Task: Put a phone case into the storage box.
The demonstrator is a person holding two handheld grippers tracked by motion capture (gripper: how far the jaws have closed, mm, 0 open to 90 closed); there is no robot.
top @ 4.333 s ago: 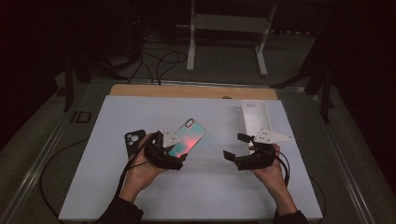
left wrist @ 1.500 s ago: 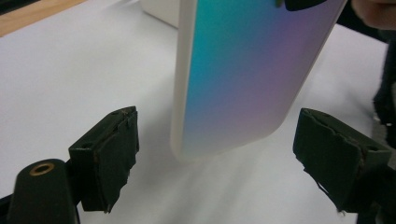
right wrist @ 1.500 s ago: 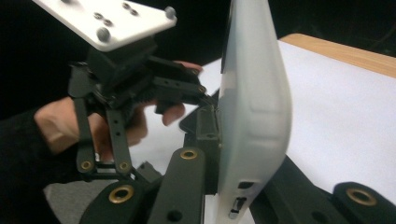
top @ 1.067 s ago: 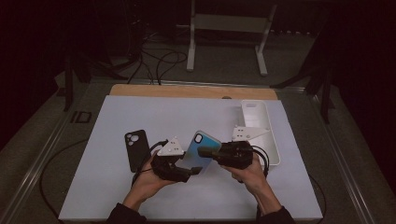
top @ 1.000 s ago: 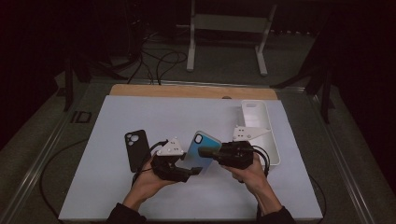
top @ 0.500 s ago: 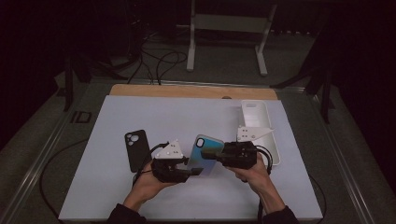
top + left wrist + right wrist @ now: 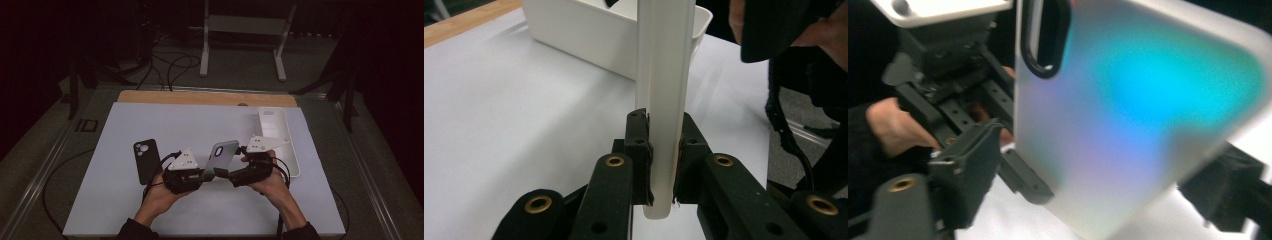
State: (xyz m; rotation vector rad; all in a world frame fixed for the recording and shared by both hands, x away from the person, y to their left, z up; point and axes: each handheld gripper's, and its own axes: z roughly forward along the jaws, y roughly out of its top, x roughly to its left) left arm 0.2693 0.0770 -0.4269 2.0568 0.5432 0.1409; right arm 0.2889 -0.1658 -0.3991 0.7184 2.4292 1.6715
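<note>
High view shows both hands near the table's [image 7: 125, 210] front edge, meeting at the iridescent phone case [image 7: 222, 156], which stands tilted up off the surface. Left of the case, the left gripper [image 7: 202, 176] has its jaws clamped on the case's lower edge; the left gripper view shows the pale edge [image 7: 664, 100] squeezed between the two black jaws. Right of the case, the right gripper [image 7: 231, 176] points at it from the other side. In the right gripper view the case [image 7: 1128, 125] glows blue to violet, its camera cut-out at top, between the two jaws, which stand apart on either side of it; whether they touch it I cannot tell. Further left of the case, a black phone case [image 7: 146, 160] lies flat. Beyond and right of the case sits a white tray [image 7: 292, 150], well apart from it.
</note>
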